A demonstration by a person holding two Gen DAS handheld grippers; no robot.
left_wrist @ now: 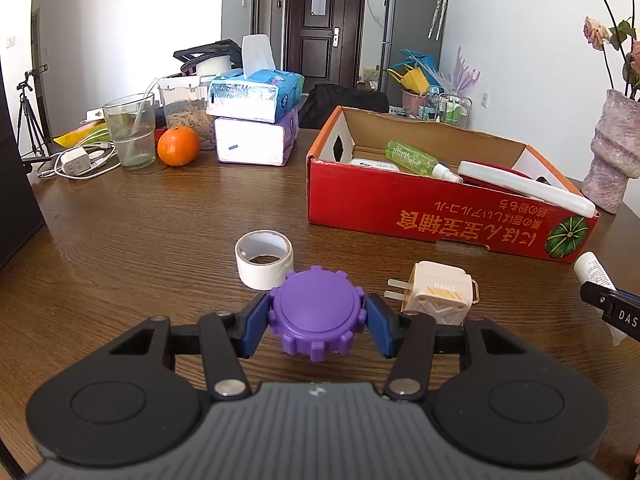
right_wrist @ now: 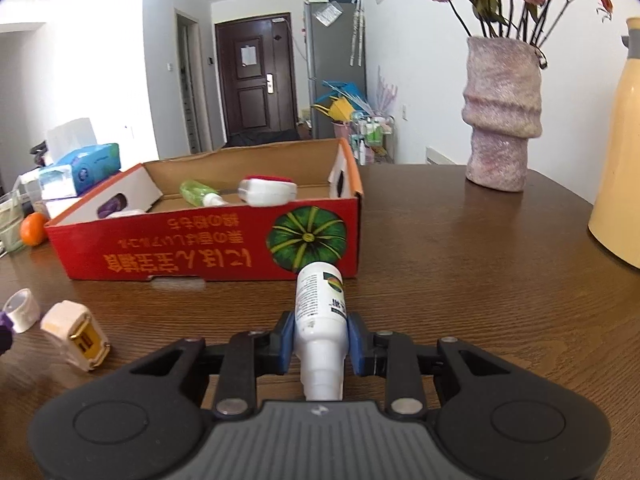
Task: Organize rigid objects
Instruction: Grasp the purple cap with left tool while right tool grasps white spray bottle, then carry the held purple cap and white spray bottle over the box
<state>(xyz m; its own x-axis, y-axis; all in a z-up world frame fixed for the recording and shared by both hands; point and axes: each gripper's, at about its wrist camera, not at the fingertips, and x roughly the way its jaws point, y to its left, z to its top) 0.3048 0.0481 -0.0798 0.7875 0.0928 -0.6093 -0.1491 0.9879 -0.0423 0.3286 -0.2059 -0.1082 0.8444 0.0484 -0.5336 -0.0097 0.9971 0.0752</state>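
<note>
My left gripper (left_wrist: 316,320) is shut on a purple cogged lid (left_wrist: 316,314), its blue pads pressing both sides just above the wooden table. Behind it lie a white tape roll (left_wrist: 264,259) and a cream plug adapter (left_wrist: 438,292). My right gripper (right_wrist: 320,340) is shut on a white bottle (right_wrist: 319,308) that lies along the fingers, base pointing at the red cardboard box (right_wrist: 208,252). That box (left_wrist: 440,216) holds a green spray bottle (left_wrist: 416,158) and a white and red case (left_wrist: 524,188). The right gripper's tip and the bottle (left_wrist: 596,270) show at the left wrist view's right edge.
A pink vase (right_wrist: 502,116) with dried flowers and a yellow jug (right_wrist: 618,184) stand at the right. Tissue packs (left_wrist: 256,120), an orange (left_wrist: 178,146), a glass (left_wrist: 130,132), a charger with cable (left_wrist: 76,162) and a food jar crowd the far left.
</note>
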